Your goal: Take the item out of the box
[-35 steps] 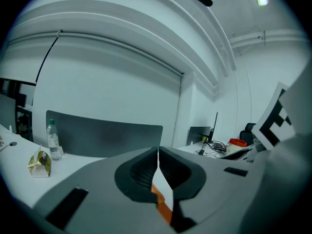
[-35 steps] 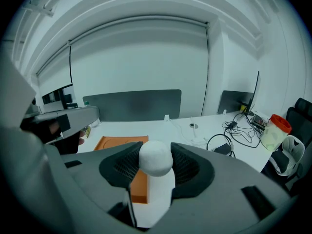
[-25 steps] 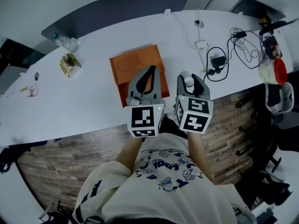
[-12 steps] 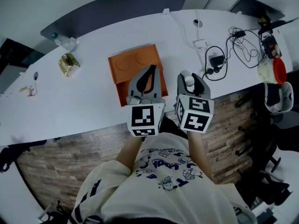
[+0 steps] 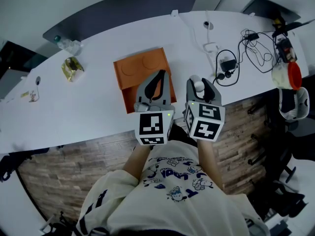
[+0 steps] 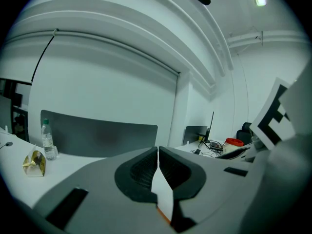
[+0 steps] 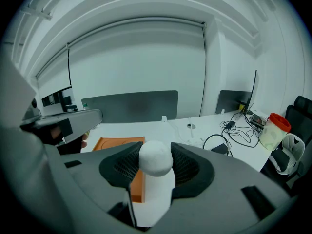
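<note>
Nearest you, your right gripper (image 7: 156,165) is clamped on the white ball (image 7: 155,157), held at the table's near edge. Your left gripper (image 6: 158,165) beside it is pinched together on nothing. Just beyond both, the orange box (image 5: 140,68) looks empty, so the removal seems done. Only setting the ball down may remain.

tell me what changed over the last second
Nothing visibly changed. The right gripper still holds the white ball between its fingers. The left gripper stays shut and empty. Both hang over the near edge of the table, beside the orange box.
</note>
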A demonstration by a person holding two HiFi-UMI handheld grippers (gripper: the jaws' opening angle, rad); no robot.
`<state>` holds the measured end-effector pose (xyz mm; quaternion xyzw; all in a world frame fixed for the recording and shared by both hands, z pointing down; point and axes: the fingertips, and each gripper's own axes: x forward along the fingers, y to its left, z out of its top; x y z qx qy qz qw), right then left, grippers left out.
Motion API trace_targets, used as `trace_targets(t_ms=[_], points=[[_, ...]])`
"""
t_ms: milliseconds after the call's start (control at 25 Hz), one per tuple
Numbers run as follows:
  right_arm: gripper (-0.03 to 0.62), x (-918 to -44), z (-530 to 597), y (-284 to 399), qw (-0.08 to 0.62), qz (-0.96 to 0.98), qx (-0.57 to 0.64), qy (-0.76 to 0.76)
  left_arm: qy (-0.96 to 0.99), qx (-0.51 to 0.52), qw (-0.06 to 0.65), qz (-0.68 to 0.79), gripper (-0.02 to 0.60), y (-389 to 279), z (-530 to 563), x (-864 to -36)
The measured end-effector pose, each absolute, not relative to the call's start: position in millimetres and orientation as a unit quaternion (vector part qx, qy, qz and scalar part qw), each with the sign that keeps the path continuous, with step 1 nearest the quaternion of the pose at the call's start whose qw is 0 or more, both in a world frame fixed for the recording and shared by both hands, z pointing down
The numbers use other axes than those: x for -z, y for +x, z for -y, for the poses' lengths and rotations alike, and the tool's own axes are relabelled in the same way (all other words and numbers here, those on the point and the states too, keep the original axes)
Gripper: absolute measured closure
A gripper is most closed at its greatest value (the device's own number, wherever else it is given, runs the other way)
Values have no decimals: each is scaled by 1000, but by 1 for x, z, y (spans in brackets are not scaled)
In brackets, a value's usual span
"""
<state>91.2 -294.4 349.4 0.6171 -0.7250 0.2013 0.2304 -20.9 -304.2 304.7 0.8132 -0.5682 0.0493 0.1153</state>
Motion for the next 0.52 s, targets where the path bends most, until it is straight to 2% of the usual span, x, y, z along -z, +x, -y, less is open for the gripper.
trace_targets(t_ms=[520], points=[[405,-350,300,100,230,720,-203,622,813,-49,115,569,558,-18,310,-305]])
